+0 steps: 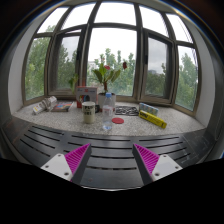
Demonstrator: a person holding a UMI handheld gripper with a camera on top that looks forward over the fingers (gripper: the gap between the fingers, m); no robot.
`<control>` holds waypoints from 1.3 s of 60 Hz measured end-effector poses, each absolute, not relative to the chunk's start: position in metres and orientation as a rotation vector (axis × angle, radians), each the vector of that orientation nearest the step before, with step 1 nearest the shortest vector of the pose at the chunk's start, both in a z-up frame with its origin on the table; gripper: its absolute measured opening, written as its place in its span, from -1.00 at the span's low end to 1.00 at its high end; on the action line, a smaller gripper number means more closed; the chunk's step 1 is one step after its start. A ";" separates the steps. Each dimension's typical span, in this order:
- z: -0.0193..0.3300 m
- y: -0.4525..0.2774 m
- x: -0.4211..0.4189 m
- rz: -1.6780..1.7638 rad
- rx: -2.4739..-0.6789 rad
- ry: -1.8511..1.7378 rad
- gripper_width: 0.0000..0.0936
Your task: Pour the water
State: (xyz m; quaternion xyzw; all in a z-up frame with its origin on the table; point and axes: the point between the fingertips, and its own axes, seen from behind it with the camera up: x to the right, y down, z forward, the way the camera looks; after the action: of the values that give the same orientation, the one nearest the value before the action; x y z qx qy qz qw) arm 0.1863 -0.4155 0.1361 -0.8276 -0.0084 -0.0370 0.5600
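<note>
My gripper [112, 160] is open and empty, its two magenta-padded fingers [77, 157] spread wide over a dark slatted surface [110, 140]. Well beyond the fingers, on a pale window-sill counter [180, 122], stands a clear plastic bottle [108, 112] and next to it a metal cup [89, 111]. A small red round thing [118, 121] lies just by the bottle. Nothing stands between the fingers.
A vase of flowers [103, 78] stands behind the bottle before a large bay window [112, 45]. Pale objects [42, 105] lie at the counter's left. A yellow box [153, 119] and a light package [148, 109] lie to the right.
</note>
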 end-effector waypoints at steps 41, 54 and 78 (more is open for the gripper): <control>0.080 -0.044 0.180 -0.129 -1.829 0.008 0.37; 0.082 -0.036 0.176 -0.081 -1.796 0.034 -0.30; 0.168 -0.054 0.274 -0.629 -1.697 -0.049 -0.36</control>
State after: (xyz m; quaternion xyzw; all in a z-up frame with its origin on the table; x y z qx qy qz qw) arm 0.2744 -0.0536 0.1676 -0.7372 -0.0212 -0.2734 0.6175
